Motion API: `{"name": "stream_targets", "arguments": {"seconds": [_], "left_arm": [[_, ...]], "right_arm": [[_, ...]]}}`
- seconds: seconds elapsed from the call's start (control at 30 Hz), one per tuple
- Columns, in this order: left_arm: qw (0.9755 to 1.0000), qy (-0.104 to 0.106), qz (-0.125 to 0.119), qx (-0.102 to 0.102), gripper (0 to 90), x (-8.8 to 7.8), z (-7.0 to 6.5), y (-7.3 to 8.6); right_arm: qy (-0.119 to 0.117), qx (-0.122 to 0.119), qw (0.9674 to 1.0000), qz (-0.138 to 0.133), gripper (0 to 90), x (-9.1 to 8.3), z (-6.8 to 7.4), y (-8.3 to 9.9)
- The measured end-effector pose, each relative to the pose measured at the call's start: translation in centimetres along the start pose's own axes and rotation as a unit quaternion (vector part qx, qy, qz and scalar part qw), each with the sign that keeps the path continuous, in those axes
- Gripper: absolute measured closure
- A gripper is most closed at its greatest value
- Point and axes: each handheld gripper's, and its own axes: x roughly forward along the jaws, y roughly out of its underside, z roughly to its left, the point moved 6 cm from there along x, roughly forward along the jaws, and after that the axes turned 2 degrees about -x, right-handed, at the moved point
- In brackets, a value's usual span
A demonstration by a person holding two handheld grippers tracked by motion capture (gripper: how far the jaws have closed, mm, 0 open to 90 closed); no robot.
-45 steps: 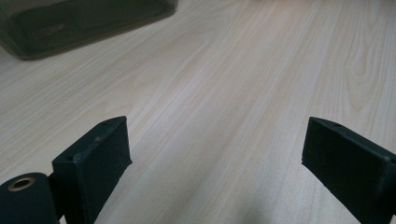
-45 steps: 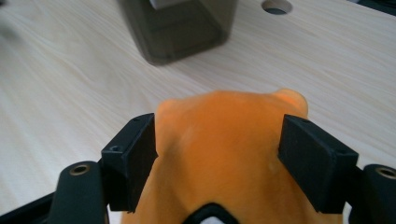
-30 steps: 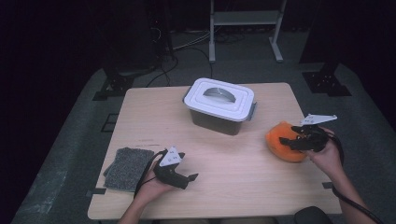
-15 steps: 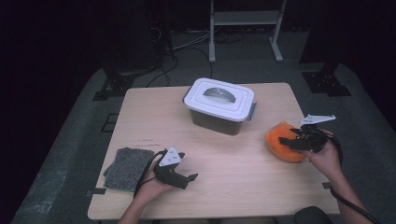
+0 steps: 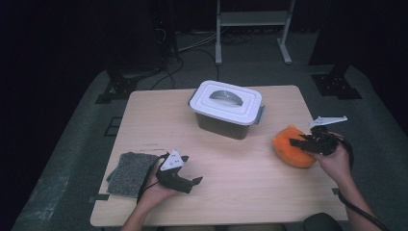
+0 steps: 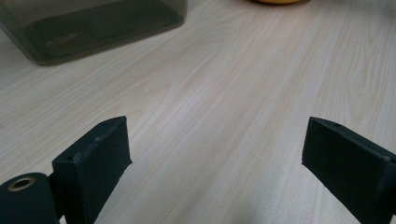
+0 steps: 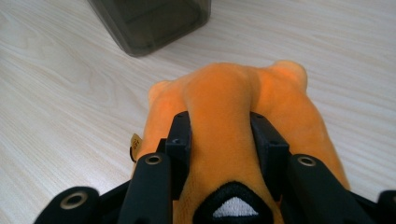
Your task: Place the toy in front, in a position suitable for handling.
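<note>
Right gripper (image 7: 219,135) jaws pinching orange plush toy (image 7: 224,93)

Wooden table (image 5: 240,168), lidded bin (image 5: 226,109), orange plush (image 5: 287,147) (squeezed), grey cloth (image 5: 129,173)

Lidded box (image 5: 226,108) mid-table, plush toy (image 5: 291,151) to its right, cloth pad (image 5: 129,167) front-left.
</note>
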Motion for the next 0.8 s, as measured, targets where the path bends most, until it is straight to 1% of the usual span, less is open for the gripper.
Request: {"name": "stream_targets", "arguments": {"seconds": [0.07,0.13,0.17,0.2,0.23,0.3,0.33,0.37,0.47,0.53,0.57,0.6,0.63,0.7,0.77,0.8], "left_arm": [[1.0000,-0.001,-0.001,-0.002,7.2,-0.1,0.1,0.0],[1.0000,-0.002,-0.002,-0.002,7.2,-0.1,0.2,0.0],[1.0000,-0.003,-0.003,-0.004,7.2,-0.2,0.3,0.0],[1.0000,-0.003,-0.003,-0.004,7.2,-0.2,0.3,0.0],[1.0000,-0.003,-0.005,-0.006,7.2,-0.3,0.4,0.0],[0.9999,-0.005,-0.005,-0.007,7.2,-0.4,0.5,0.0],[0.9999,-0.005,-0.005,-0.007,7.2,-0.4,0.5,0.0],[0.9999,-0.005,-0.006,-0.012,7.2,-0.4,0.6,0.1],[0.9998,-0.007,-0.006,-0.015,7.2,-0.6,0.9,0.1],[0.9998,-0.009,-0.005,-0.015,7.2,-0.7,1.1,0.2],[0.9998,-0.010,-0.005,-0.016,7.2,-0.8,1.2,0.2],[0.9998,-0.010,-0.005,-0.016,7.2,-0.8,1.2,0.2],[0.9997,-0.012,-0.006,-0.019,7.2,-0.9,1.4,0.3],[0.9997,-0.014,-0.006,-0.021,7.2,-1.1,1.6,0.3],[0.9995,-0.017,-0.007,-0.024,7.2,-1.3,1.8,0.4],[0.9995,-0.018,-0.009,-0.026,7.2,-1.4,2.0,0.4]], "right_arm": [[-0.005,-0.001,1.0000,0.005,65.2,-0.2,0.1,-0.2],[-0.012,0.002,0.9999,0.003,65.7,-0.5,0.3,-0.5],[-0.020,0.004,0.9998,0.001,65.7,-0.6,0.4,-0.6],[-0.020,0.004,0.9998,0.001,65.7,-0.6,0.4,-0.6],[-0.030,0.002,0.9995,-0.006,65.6,-1.0,1.0,-0.9],[-0.039,-0.005,0.9992,-0.013,65.6,-1.3,1.7,-1.3],[-0.049,-0.010,0.9985,-0.019,65.6,-1.5,2.4,-1.7],[-0.056,-0.016,0.9981,-0.022,65.6,-1.7,2.8,-1.9],[-0.081,-0.041,0.9954,-0.030,65.4,-2.2,5.0,-3.0],[-0.106,-0.062,0.9918,-0.035,65.2,-2.4,7.0,-3.7],[-0.115,-0.068,0.9904,-0.037,65.2,-2.4,7.7,-4.0],[-0.115,-0.068,0.9904,-0.037,65.2,-2.4,7.7,-4.0],[-0.140,-0.088,0.9855,-0.040,65.1,-2.4,9.9,-4.6],[-0.157,-0.106,0.9810,-0.041,65.1,-2.3,11.6,-5.0],[-0.178,-0.127,0.9751,-0.041,65.0,-2.0,13.6,-5.4],[-0.185,-0.133,0.9729,-0.041,64.9,-1.9,14.3,-5.5]]}}
